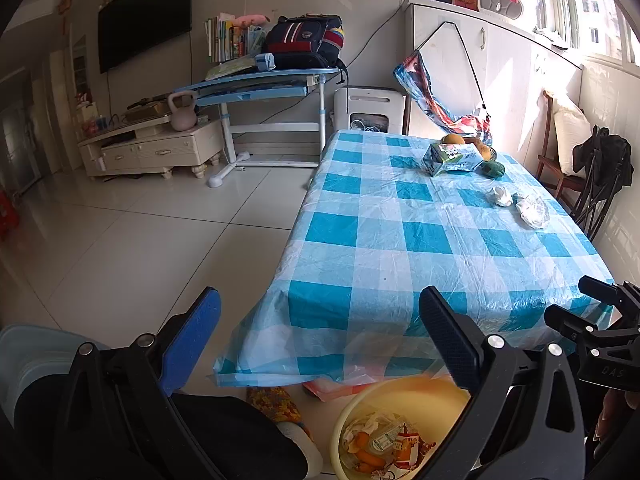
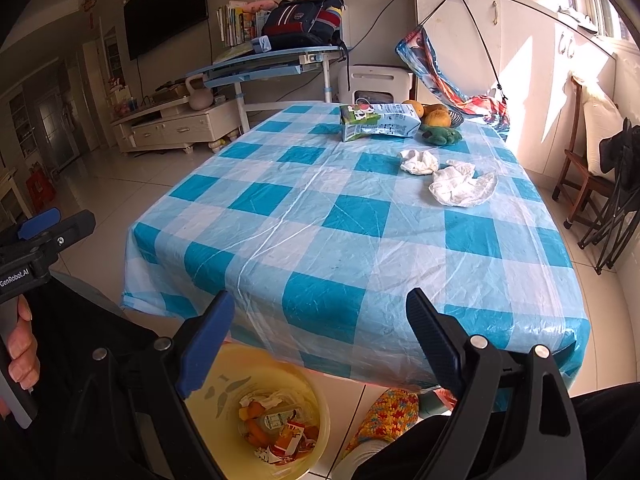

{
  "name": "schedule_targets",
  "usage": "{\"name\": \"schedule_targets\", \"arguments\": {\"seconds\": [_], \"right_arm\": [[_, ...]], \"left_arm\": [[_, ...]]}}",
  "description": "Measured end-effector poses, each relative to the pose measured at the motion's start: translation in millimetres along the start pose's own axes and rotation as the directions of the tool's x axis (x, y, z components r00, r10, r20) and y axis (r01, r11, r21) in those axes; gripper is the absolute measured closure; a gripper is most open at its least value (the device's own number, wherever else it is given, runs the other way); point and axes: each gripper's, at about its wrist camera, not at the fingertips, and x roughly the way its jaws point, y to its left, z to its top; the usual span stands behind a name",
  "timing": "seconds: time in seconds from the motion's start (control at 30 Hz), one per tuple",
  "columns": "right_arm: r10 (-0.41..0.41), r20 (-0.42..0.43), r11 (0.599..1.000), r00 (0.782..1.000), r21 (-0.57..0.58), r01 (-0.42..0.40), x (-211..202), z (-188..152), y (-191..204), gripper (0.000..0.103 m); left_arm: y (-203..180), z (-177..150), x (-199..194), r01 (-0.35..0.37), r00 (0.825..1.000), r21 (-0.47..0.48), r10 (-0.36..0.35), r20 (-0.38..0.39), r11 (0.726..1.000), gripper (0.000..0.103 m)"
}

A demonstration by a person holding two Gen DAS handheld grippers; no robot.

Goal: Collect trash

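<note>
Both grippers' fingers apart, empty: left gripper (image 1: 320, 344), right gripper (image 2: 320, 340). Checked surface (image 2: 340, 240) near edge bare; crumpled tissues (image 2: 460, 184) upper right; yellow bin (image 2: 308, 412) below edge.

Two crumpled white tissues (image 2: 419, 161) (image 2: 460, 184) lie just apart on the checked table. A yellow bin (image 2: 224, 392) on the floor holds wrappers and peel.

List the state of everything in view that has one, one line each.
Left gripper: jaws open, empty.
Right gripper: jaws open, empty.
Yellow bin: on floor, partly filled.
Milk carton: lying on its side.
Two tissues: crumpled on the table.
</note>
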Motion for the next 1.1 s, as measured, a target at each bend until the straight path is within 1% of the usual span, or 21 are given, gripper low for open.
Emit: {"name": "schedule_targets", "arguments": {"seconds": [1.1], "right_arm": [[0.004, -0.008, 1.000, 1.000, 0.006, -0.004, 2.9, -3.3, 0.9, 0.019]], "left_arm": [[3.2, -0.5, -0.5, 0.001, 1.000, -0.003, -0.001, 0.001, 1.000, 0.007]]}}
